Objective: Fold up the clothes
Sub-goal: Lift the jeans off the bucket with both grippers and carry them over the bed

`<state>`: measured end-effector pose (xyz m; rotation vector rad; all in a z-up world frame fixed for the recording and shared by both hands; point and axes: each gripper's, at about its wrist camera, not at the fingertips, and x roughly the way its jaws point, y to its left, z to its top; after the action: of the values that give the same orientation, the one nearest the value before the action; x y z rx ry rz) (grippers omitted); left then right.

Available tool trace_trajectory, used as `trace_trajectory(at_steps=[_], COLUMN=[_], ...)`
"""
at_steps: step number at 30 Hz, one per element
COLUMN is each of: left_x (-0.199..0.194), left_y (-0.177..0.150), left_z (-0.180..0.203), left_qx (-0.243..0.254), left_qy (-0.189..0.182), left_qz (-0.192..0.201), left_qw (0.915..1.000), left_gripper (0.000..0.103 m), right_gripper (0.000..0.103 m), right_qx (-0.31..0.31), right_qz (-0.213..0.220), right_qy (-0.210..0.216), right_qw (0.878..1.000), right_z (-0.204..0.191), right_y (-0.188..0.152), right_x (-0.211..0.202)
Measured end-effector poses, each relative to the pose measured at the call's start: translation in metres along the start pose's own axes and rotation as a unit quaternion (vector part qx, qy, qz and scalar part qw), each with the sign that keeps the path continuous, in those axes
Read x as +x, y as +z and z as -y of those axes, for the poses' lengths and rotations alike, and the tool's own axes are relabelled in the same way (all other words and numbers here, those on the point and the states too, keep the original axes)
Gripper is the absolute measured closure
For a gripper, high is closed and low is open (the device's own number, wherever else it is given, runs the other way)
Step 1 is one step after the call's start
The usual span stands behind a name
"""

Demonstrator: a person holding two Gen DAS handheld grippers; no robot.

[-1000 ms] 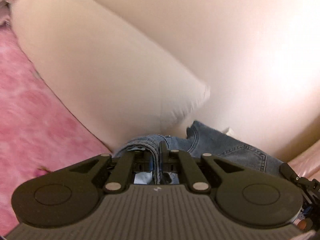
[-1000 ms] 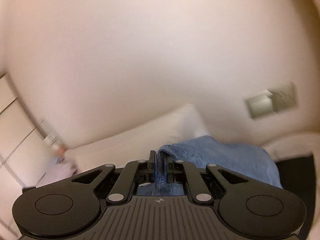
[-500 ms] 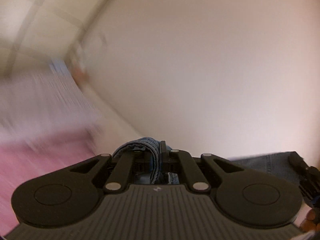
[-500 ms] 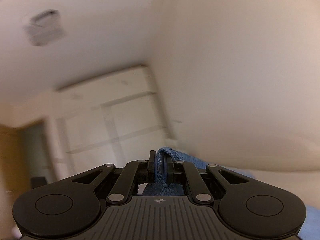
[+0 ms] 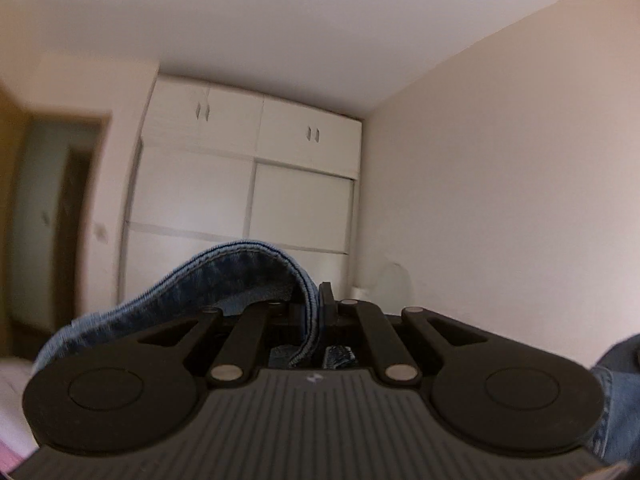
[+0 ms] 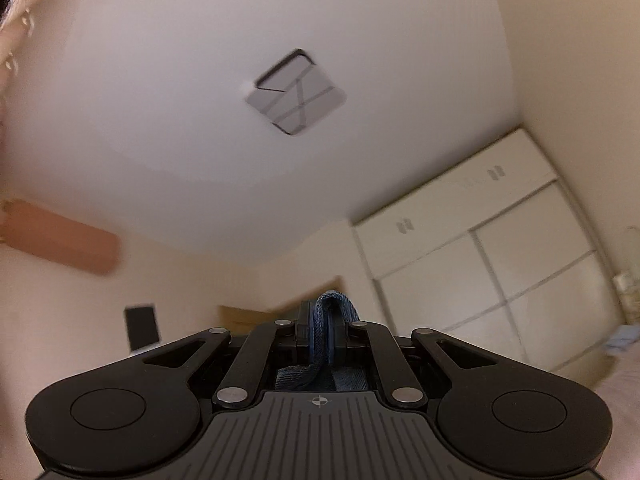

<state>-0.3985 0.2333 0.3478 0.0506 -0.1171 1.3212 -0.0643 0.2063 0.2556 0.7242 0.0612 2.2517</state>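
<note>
Blue denim jeans [image 5: 224,276] are pinched in both grippers. My left gripper [image 5: 318,300] is shut on a hem or waistband edge that arches up and drapes to the left over the gripper body. More denim [image 5: 616,392] shows at the lower right edge. My right gripper [image 6: 320,316] is shut on a folded loop of the jeans [image 6: 334,304] that pokes up between its fingers. Both grippers are raised and point up toward the ceiling and the far wall. The rest of the garment hangs below, out of view.
A white wardrobe [image 5: 256,184] stands against the far wall, also in the right wrist view [image 6: 492,264]. A square ceiling lamp [image 6: 296,92] is overhead. A doorway [image 5: 52,216] is at left. A strip of pale and pink bedding [image 5: 12,420] shows at the lower left.
Both grippers have swung upward with the jeans. The views went from the white pillow and pink bedding to the wall, the wardrobe and the ceiling. Both stay shut on the denim.
</note>
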Motion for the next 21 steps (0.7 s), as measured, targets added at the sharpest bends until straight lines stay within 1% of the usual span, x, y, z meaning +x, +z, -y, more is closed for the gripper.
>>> trace_trajectory(at_steps=[2, 3, 4, 5, 6, 7, 8, 9, 10, 11, 12, 13, 15, 16, 17, 18, 19, 20, 21], left_x=[0.009, 0.018, 0.029, 0.040, 0.051, 0.064, 0.077, 0.090, 0.104, 0.116, 0.124, 0.132, 0.124, 0.110, 0.097, 0.083, 0.066, 0.049, 0.030], left_y=[0.023, 0.025, 0.025, 0.021, 0.011, -0.002, -0.026, -0.052, -0.079, -0.111, -0.149, -0.189, -0.258, -0.292, -0.317, -0.334, -0.347, -0.359, -0.365], left_z=[0.004, 0.009, 0.013, 0.019, 0.026, 0.032, 0.040, 0.050, 0.059, 0.066, 0.071, 0.076, 0.083, 0.087, 0.090, 0.089, 0.089, 0.090, 0.091], left_qx=[0.018, 0.018, 0.015, 0.014, 0.013, 0.013, 0.011, 0.008, 0.005, 0.006, 0.011, 0.018, 0.054, 0.071, 0.080, 0.076, 0.056, 0.031, 0.004], left_qy=[0.003, -0.003, -0.010, -0.020, -0.031, -0.049, -0.062, -0.074, -0.086, -0.090, -0.080, -0.065, -0.031, -0.009, 0.011, 0.027, 0.043, 0.060, 0.079], left_qz=[-0.003, -0.012, -0.023, -0.037, -0.056, -0.087, -0.134, -0.185, -0.234, -0.293, -0.355, -0.416, -0.491, -0.518, -0.538, -0.551, -0.558, -0.562, -0.564], left_qw=[0.9998, 0.9998, 0.9996, 0.9990, 0.9979, 0.9949, 0.9889, 0.9800, 0.9683, 0.9520, 0.9315, 0.9070, 0.8688, 0.8522, 0.8393, 0.8304, 0.8270, 0.8244, 0.8218], left_gripper=[0.100, 0.100, 0.100, 0.100, 0.100, 0.100, 0.098, 0.096, 0.091, 0.086, 0.086, 0.086, 0.086, 0.086, 0.087, 0.087, 0.087, 0.087, 0.087], right_gripper=[0.098, 0.098, 0.098, 0.098, 0.097, 0.097, 0.095, 0.085, 0.077, 0.073, 0.071, 0.069, 0.067, 0.067, 0.067, 0.067, 0.066, 0.066, 0.066], right_qx=[0.006, 0.011, 0.017, 0.022, 0.025, 0.026, 0.031, 0.044, 0.059, 0.074, 0.085, 0.088, 0.093, 0.105, 0.120, 0.129, 0.130, 0.126, 0.118], right_qz=[0.002, -0.001, -0.010, -0.023, -0.045, -0.079, -0.129, -0.204, -0.283, -0.357, -0.412, -0.434, -0.457, -0.464, -0.467, -0.468, -0.466, -0.464, -0.464], right_qy=[0.000, -0.004, -0.013, -0.027, -0.047, -0.073, -0.103, -0.137, -0.167, -0.194, -0.225, -0.259, -0.314, -0.327, -0.337, -0.342, -0.342, -0.339, -0.331], right_qw=[1.000, 1.000, 1.000, 0.999, 0.998, 0.994, 0.986, 0.968, 0.943, 0.911, 0.879, 0.858, 0.827, 0.816, 0.809, 0.805, 0.805, 0.809, 0.813], right_z=[-0.008, -0.009, -0.007, -0.013, -0.015, -0.009, 0.001, 0.016, 0.033, 0.050, 0.067, 0.080, 0.099, 0.109, 0.119, 0.128, 0.135, 0.138, 0.140], right_y=[-0.003, -0.002, -0.003, -0.006, -0.010, -0.014, -0.019, -0.028, -0.042, -0.057, -0.075, -0.088, -0.105, -0.110, -0.113, -0.110, -0.105, -0.100, -0.098], right_x=[0.013, 0.018, 0.020, 0.023, 0.024, 0.021, 0.019, 0.018, 0.016, 0.014, 0.004, -0.011, -0.043, -0.059, -0.077, -0.088, -0.095, -0.095, -0.095])
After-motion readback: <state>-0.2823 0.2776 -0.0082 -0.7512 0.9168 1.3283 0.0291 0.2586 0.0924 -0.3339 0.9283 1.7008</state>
